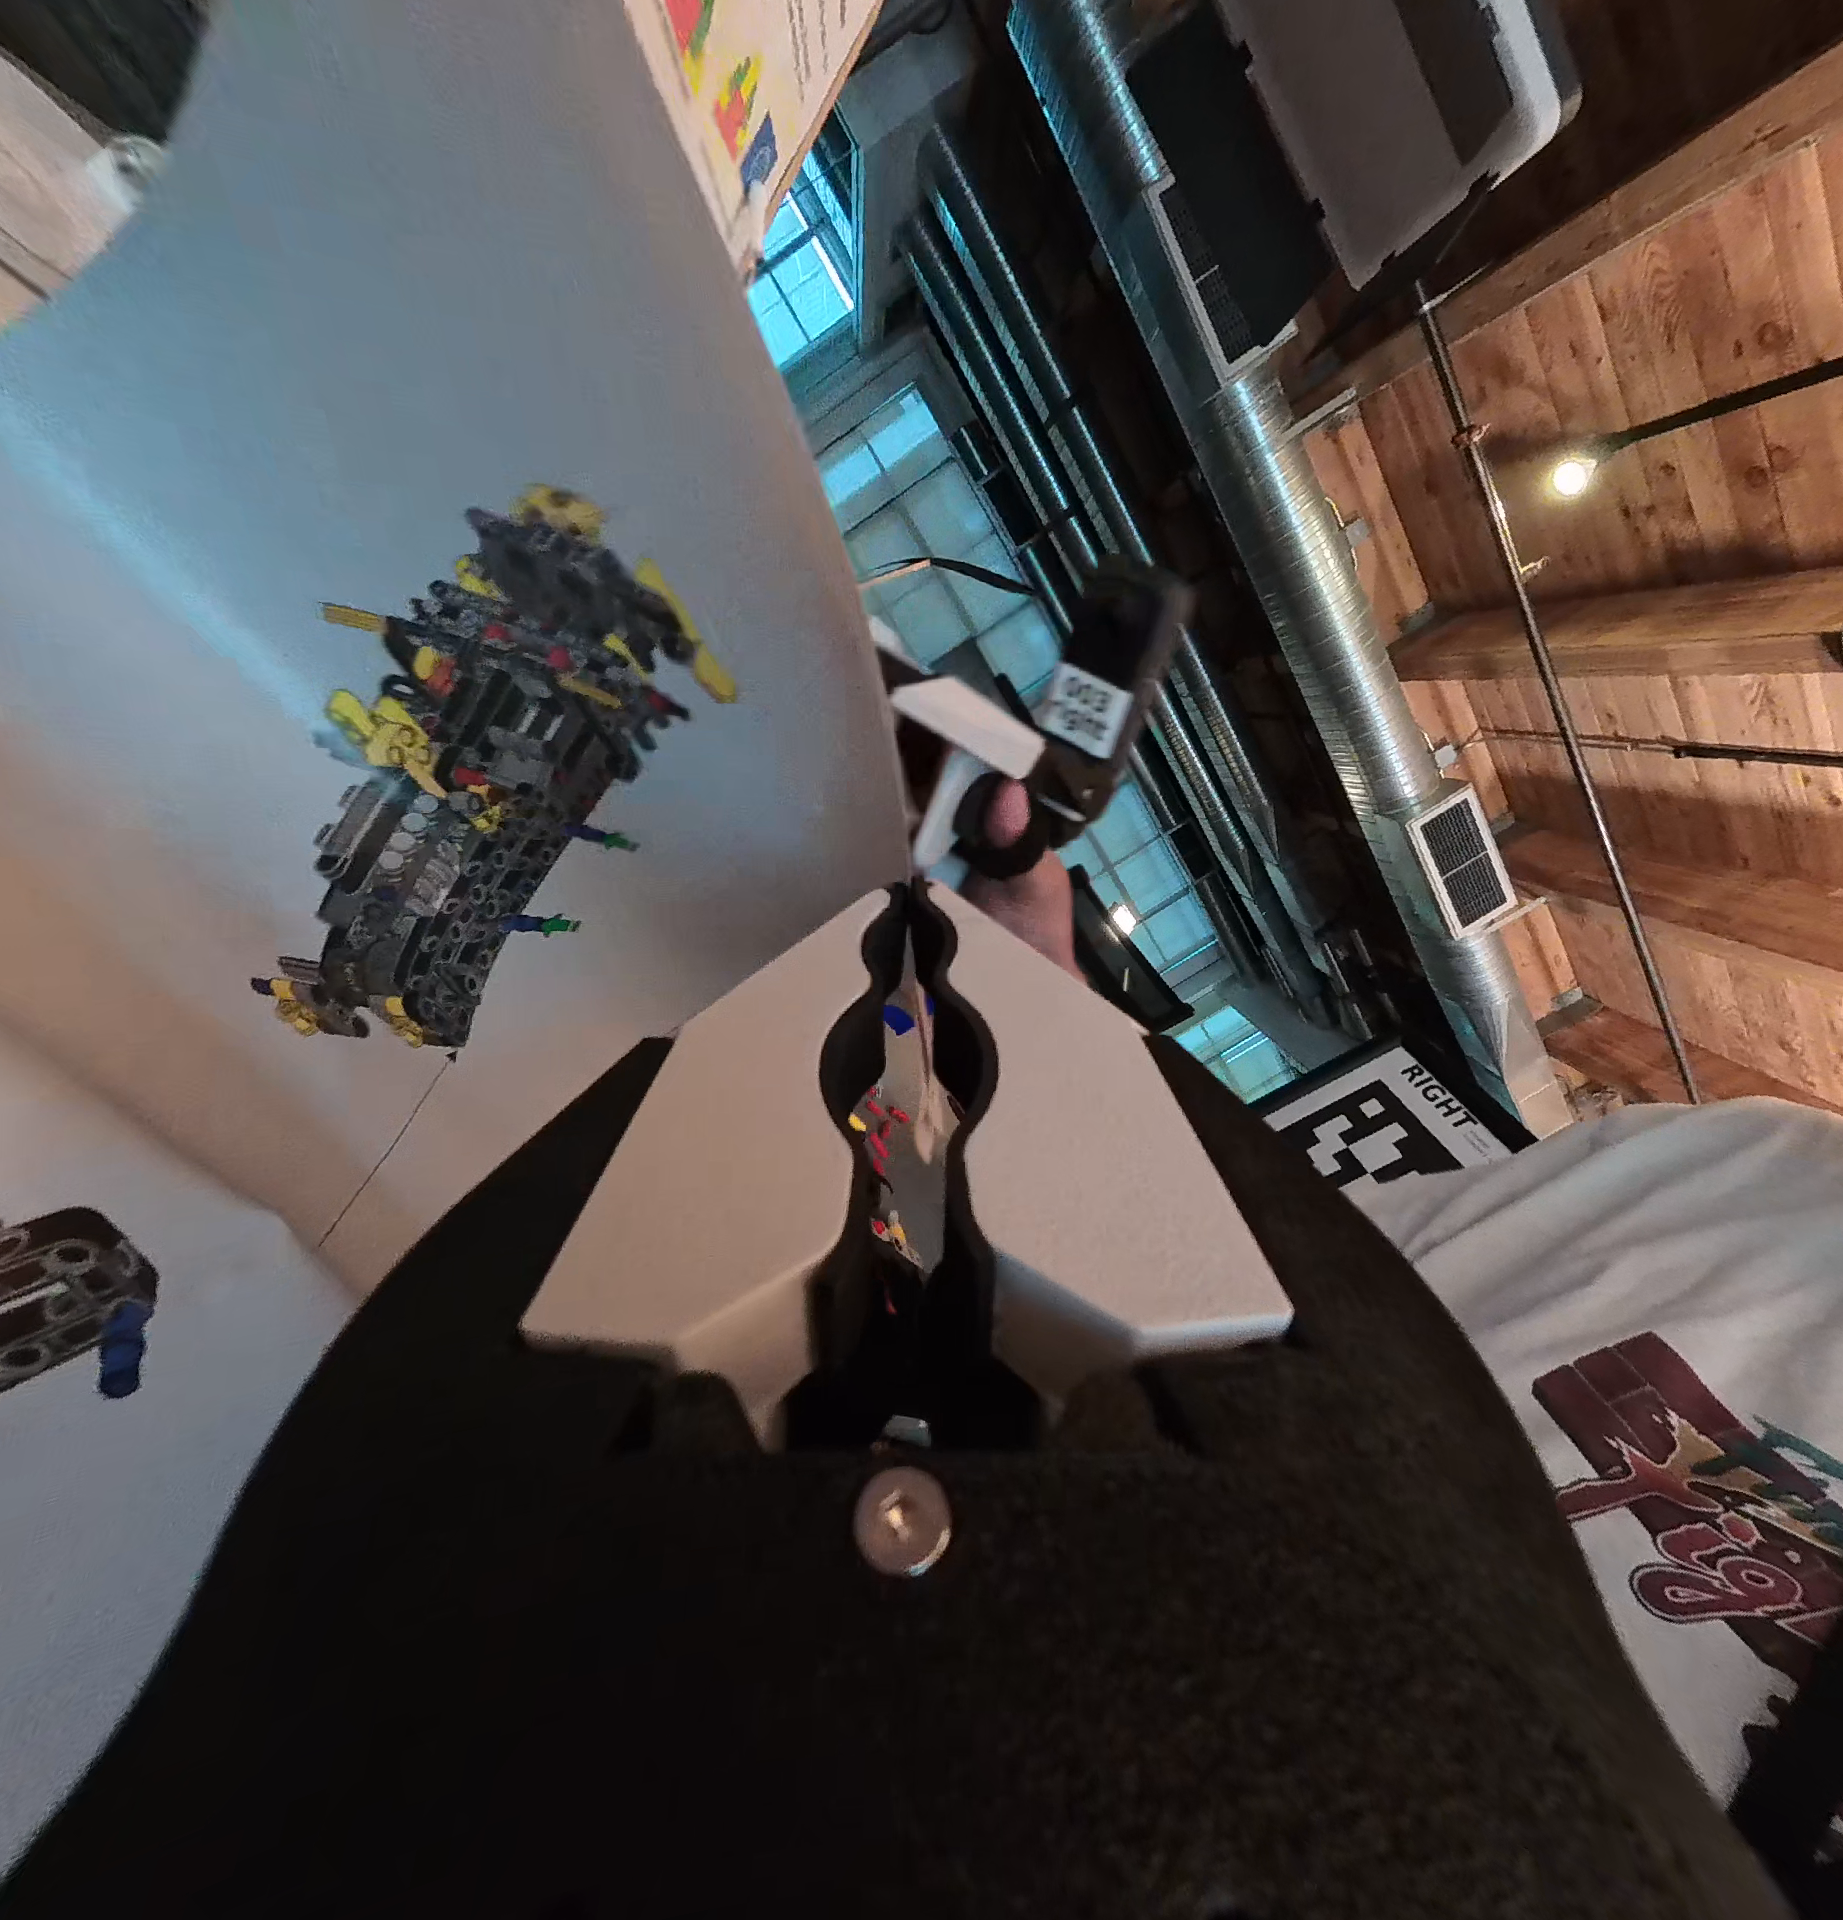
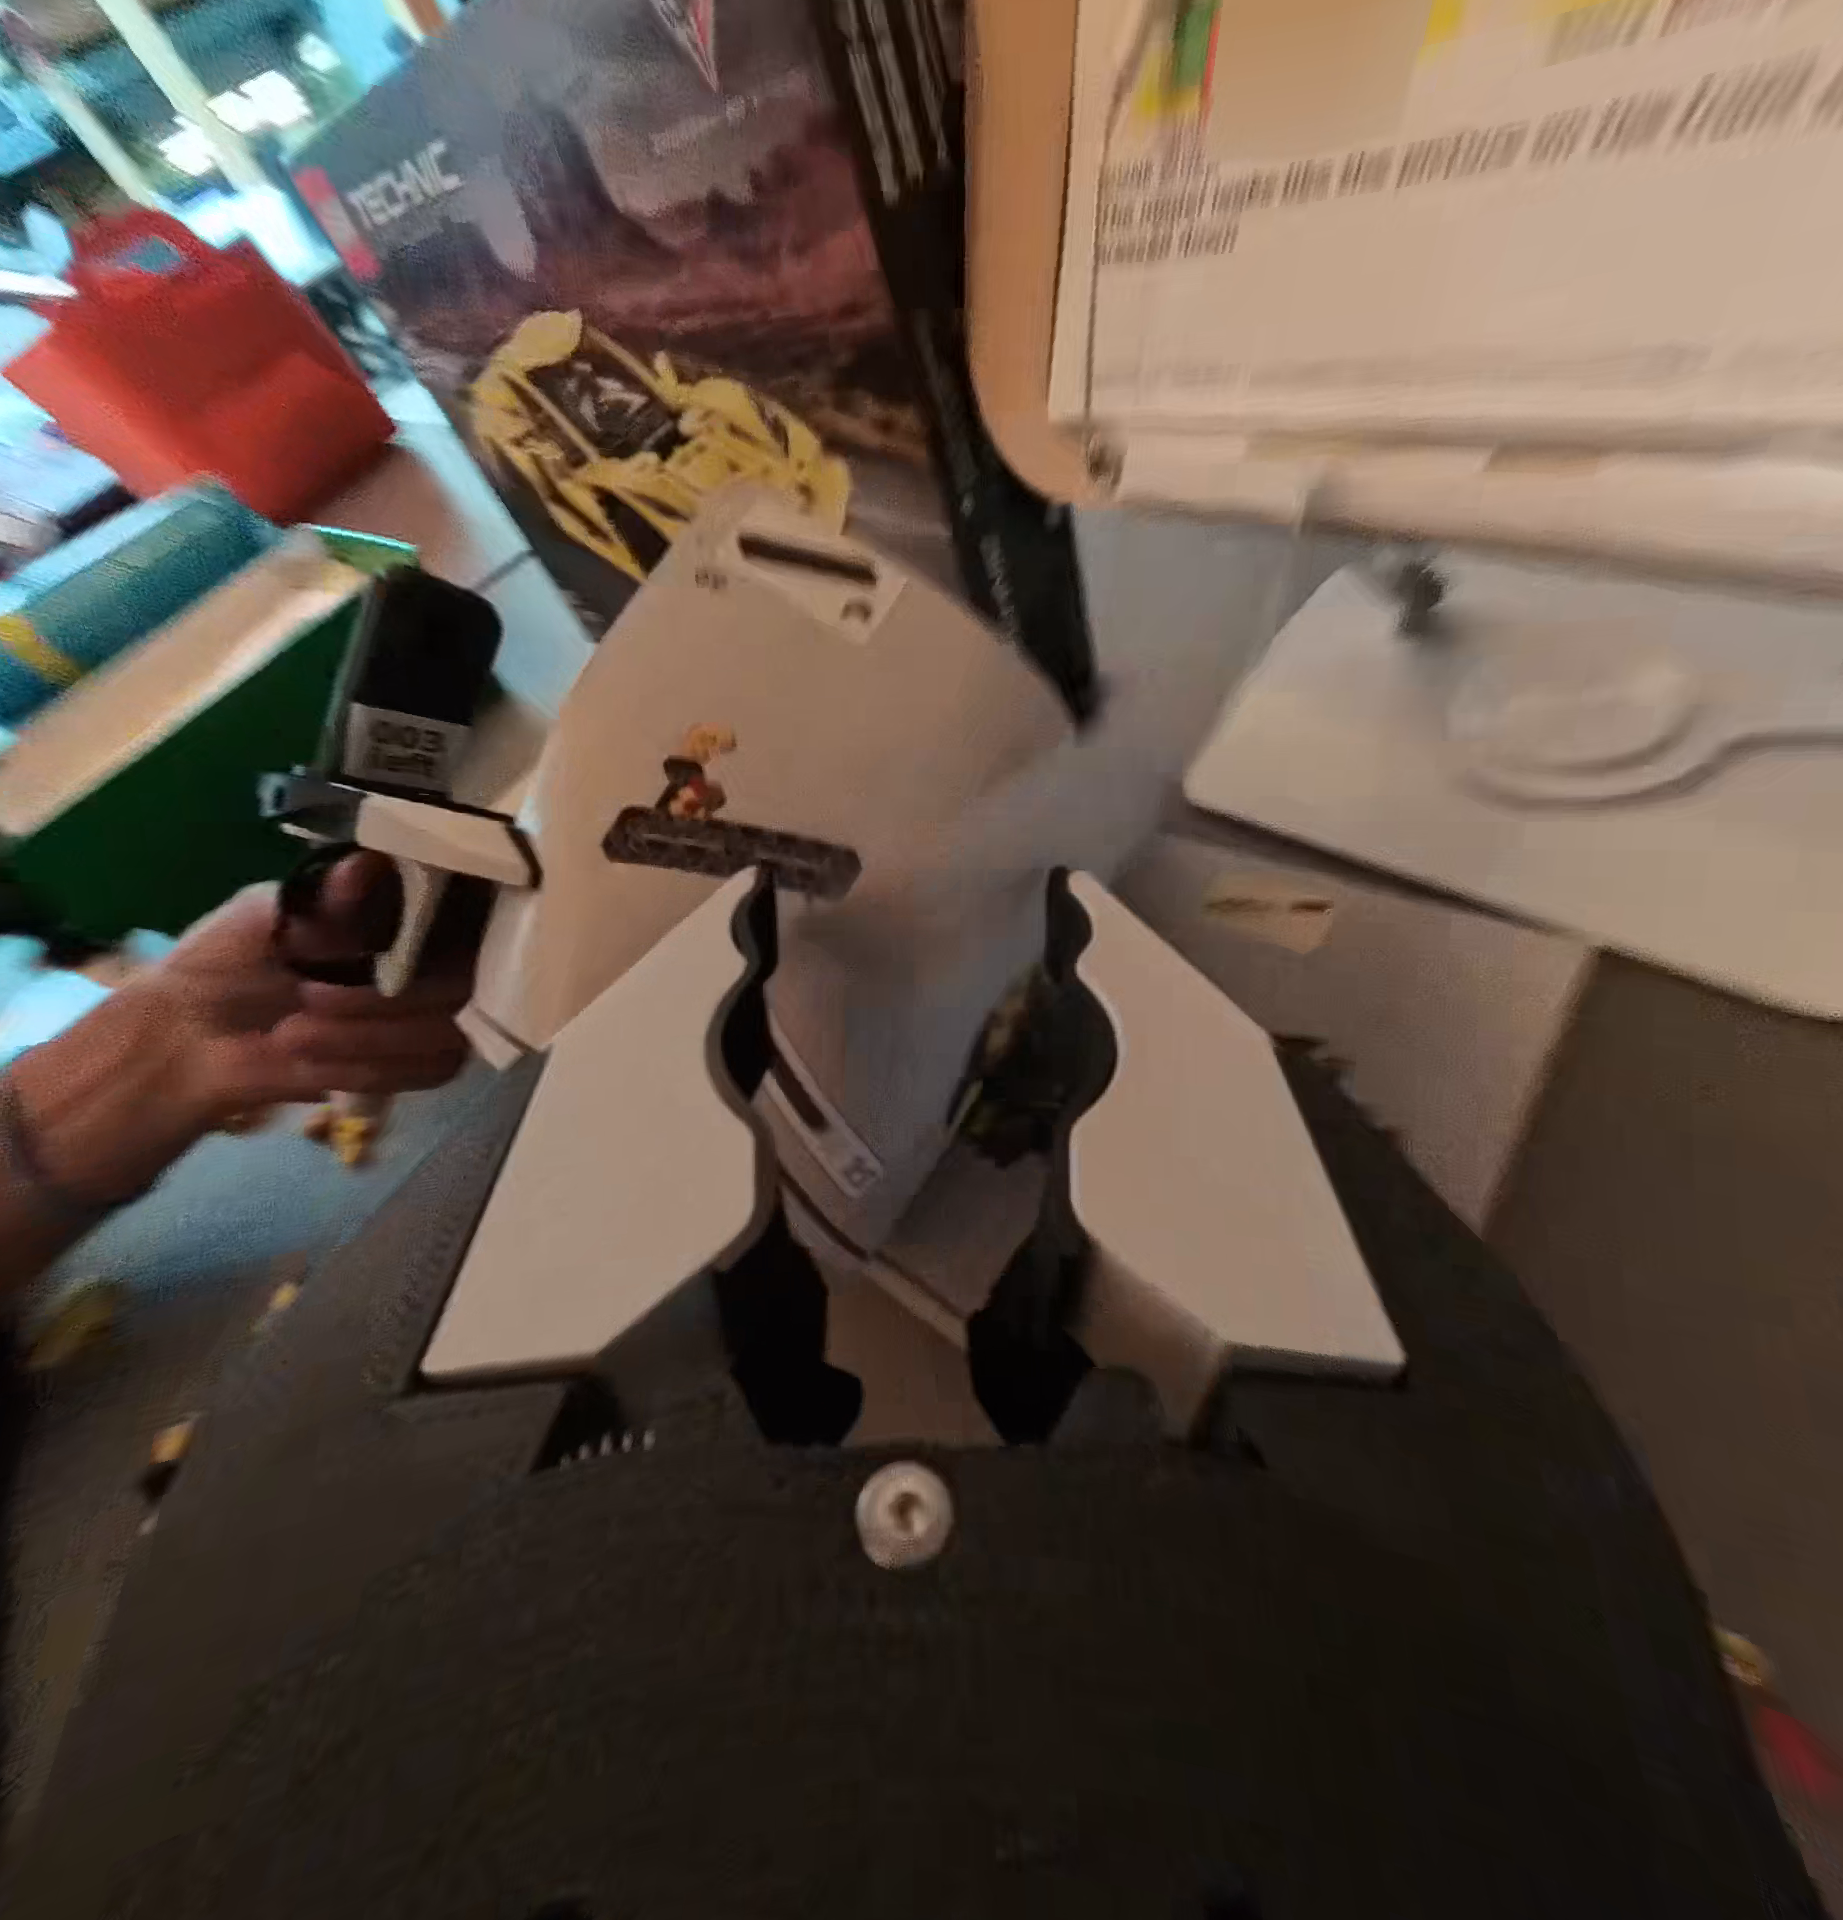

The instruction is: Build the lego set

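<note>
Between our two claws, the left gripper pinches the thin, floppy instruction booklet by its edge while the right gripper gapes apart.

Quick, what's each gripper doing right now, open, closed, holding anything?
Left gripper: closed, its fingers pinching a page of the instruction booklet.
Right gripper: open, fingers apart around the booklet's pages, not clamped on them.

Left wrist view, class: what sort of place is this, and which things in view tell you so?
Probably an indoor workshop or converted industrial loft: a timber plank ceiling, exposed metal ventilation ducts and large paned windows show above the instruction booklet.
</note>
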### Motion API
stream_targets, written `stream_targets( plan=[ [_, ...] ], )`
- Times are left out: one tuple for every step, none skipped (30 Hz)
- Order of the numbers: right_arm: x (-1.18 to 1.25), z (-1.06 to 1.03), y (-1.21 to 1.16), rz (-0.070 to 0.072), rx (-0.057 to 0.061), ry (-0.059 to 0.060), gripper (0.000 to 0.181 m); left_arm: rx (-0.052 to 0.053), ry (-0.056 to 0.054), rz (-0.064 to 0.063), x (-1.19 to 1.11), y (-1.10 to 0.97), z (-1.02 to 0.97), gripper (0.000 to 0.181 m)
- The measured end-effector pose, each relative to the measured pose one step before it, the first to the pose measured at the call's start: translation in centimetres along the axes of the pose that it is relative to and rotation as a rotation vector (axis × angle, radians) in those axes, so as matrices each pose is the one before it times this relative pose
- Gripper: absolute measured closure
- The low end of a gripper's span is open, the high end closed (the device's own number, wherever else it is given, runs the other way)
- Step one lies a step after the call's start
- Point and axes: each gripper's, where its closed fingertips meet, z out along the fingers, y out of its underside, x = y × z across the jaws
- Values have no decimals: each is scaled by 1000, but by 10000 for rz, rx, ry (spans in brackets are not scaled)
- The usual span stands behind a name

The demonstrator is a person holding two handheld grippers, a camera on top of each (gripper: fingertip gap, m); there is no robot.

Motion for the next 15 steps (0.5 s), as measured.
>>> stream_targets(
  plan=[
    [-741,-777,-793,-531,87,192,128,-15,9,7,19,46,57,181],
    [-1852,-367,-416,-173,-112,-587,127,-4,23,4,29,35,72,181],
    [-2522,181,88,238,-349,-1130,122,-6,47,-13,64,50,99,181],
    [-2364,711,589,403,-526,-1178,112,-22,59,-17,82,80,109,181],
    [-1462,1032,861,233,-536,-760,105,-28,77,-7,112,99,130,181],
    [-216,1128,788,-34,-380,-116,104,-37,74,-3,125,109,130,181],
    [451,1048,595,-108,-218,210,104,-36,61,8,125,107,119,181],
    [260,922,585,-10,-236,28,107,-21,53,17,116,88,101,181],
    [65,711,416,28,-192,-120,112,-10,68,9,142,57,76,181],
    [285,456,79,45,26,16,119,5,64,-16,109,25,40,181],
    [345,268,50,-12,49,44,126,16,15,-36,11,-10,-10,181],
    [400,143,125,-36,-10,86,134,26,-24,-36,-48,-33,-47,181],
    [209,76,128,-69,-2,-17,141,23,-9,-7,-25,-37,-64,181],
    [-92,-11,52,-49,34,-166,147,9,6,10,16,-17,-53,181],
    [-30,-61,-39,31,82,-102,151,2,13,4,23,-23,-29,181]
  ],
)
